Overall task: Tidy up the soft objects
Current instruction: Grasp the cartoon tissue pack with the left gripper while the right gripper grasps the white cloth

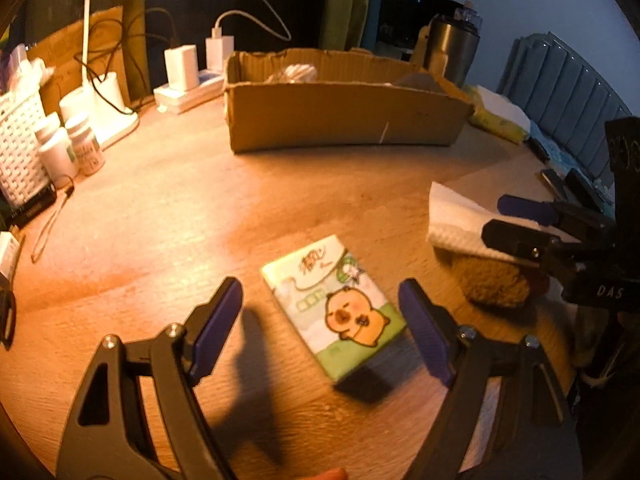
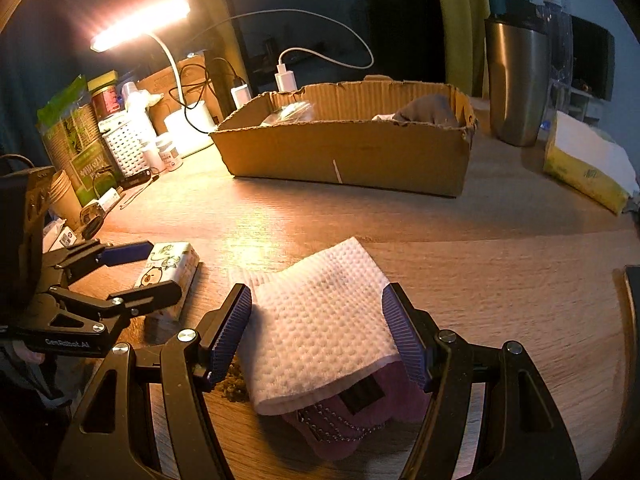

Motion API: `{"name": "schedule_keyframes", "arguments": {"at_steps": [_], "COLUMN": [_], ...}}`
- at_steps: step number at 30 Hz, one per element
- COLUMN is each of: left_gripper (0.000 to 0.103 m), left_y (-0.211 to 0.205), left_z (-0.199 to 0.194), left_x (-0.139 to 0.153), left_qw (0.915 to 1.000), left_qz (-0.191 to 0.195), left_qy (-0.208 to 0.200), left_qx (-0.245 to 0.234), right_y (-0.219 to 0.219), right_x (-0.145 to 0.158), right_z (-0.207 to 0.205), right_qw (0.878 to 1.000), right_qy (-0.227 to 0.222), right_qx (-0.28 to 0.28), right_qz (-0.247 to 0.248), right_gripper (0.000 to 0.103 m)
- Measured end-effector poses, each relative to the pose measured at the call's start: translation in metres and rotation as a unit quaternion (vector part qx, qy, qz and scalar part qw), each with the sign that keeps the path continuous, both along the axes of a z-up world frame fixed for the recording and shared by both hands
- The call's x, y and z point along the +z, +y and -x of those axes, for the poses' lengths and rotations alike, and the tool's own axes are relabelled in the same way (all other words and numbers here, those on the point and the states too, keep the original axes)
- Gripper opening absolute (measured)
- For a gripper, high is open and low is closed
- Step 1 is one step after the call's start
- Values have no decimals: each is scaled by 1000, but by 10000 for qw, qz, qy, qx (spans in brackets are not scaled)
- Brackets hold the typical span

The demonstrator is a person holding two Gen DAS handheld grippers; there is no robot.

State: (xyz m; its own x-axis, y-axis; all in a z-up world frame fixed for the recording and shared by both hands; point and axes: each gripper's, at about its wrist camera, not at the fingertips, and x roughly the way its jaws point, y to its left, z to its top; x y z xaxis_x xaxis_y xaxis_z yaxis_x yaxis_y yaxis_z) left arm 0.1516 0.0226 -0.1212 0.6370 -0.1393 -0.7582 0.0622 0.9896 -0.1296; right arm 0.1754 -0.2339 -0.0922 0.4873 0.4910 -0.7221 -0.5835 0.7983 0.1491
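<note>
Left claw (image 1: 320, 320) spread astride the green cartoon-printed tissue pack (image 1: 334, 306) on the wooden bench (image 1: 160, 220), right claw (image 2: 316, 332) spread around the white quilted cloth (image 2: 320, 320); far brown cardboard box (image 2: 344, 156) holds some soft items, these two remain.

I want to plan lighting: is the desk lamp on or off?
On. The desk lamp has a glowing head, and warm light falls on the wooden table.

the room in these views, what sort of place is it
Probably a bedroom or dorm desk at home: a lit desk lamp over a wooden desk, chargers on a power strip, pill bottles, and what looks like a padded headboard just behind.
</note>
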Motion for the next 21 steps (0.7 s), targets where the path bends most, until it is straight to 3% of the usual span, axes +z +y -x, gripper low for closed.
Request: {"name": "schedule_keyframes", "arguments": {"at_steps": [6, 10, 15, 18, 21], "left_gripper": [82, 82, 80, 64, 53], "left_y": [0, -4, -7, -6, -7], "left_z": [-5, -6, -6, -6, -6], "left_x": [-3, -3, -3, -3, -2], "left_qw": [9999, 9998, 9996, 9995, 9995], "left_qz": [54, -42, -78, 3, -31], "left_qy": [145, 166, 170, 145, 114], "left_qx": [-60, -113, -218, -278, -310], "right_y": [4, 7, 2, 0, 0], "right_x": [-2, -3, 1, 4, 9], "right_z": [0, 0, 1, 0, -1], "right_qw": [9999, 9996, 9996, 9997, 9994], "right_qy": [22, 31, -66, -119, -238], "right_qx": [143, 284, 233, 184, 185], "right_qz": [3, -27, -119, -143, -161], "right_gripper": [68, 50, 40, 39, 29]}}
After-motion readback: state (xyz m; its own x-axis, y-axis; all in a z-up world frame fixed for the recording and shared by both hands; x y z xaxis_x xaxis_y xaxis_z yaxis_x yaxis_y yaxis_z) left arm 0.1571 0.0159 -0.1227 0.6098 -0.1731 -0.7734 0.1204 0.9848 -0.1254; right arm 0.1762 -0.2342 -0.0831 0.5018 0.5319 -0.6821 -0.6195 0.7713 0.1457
